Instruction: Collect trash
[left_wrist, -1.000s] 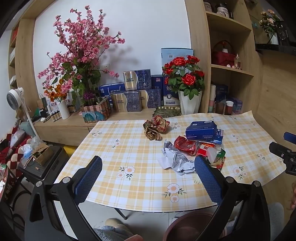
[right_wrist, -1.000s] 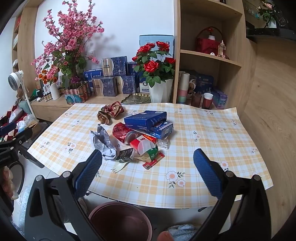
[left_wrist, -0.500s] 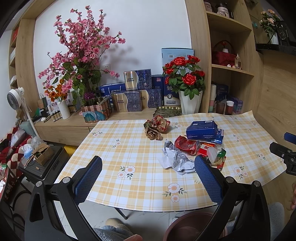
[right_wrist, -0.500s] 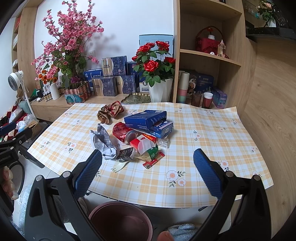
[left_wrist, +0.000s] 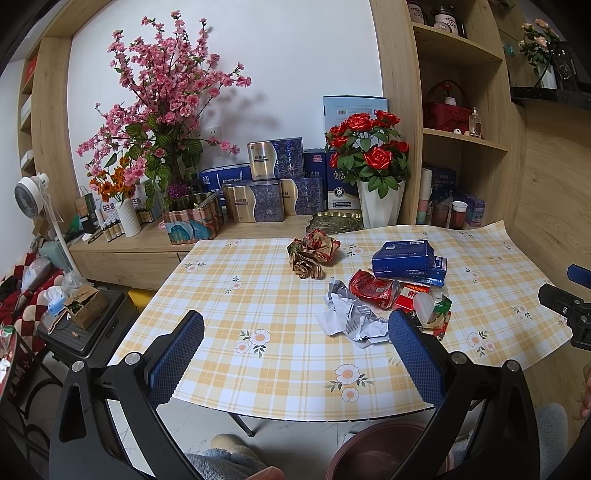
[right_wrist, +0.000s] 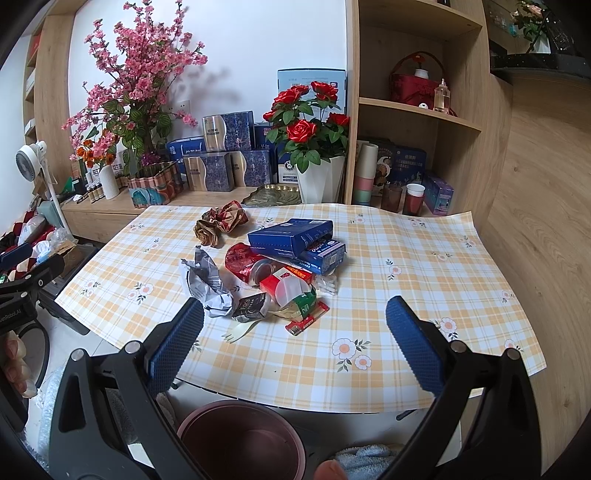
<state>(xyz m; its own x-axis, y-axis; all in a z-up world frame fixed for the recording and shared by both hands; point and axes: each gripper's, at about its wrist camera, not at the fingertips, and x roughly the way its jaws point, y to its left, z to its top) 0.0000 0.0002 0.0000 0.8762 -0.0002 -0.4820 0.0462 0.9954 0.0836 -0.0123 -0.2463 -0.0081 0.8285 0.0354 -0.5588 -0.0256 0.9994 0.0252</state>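
Observation:
A heap of trash lies on the checked tablecloth (left_wrist: 258, 295): crumpled grey paper (left_wrist: 349, 314) (right_wrist: 207, 280), a crushed red can (left_wrist: 373, 288) (right_wrist: 245, 264), stacked blue boxes (left_wrist: 404, 256) (right_wrist: 295, 240), a red-brown paper wad (left_wrist: 312, 253) (right_wrist: 221, 223), a small dark carton (right_wrist: 251, 306), a pale fork (right_wrist: 240, 331) and a red wrapper (right_wrist: 306, 320). My left gripper (left_wrist: 295, 354) hangs open above the table's near edge, left of the heap. Just as wide open, my right gripper (right_wrist: 293, 341) hovers in front of the heap. A brown bin (right_wrist: 240, 439) (left_wrist: 373, 454) stands on the floor below the edge.
A low shelf behind the table carries a white vase of red roses (right_wrist: 306, 147), a pink blossom plant (left_wrist: 166, 110), gift boxes (left_wrist: 266, 184) and cups (right_wrist: 413, 199). A fan (left_wrist: 31, 203) and a black case with a cardboard box (left_wrist: 81, 306) stand at the left.
Both views have barely shifted; the left gripper's view sits slightly closer to the table. Both grippers stay open and the trash has not moved.

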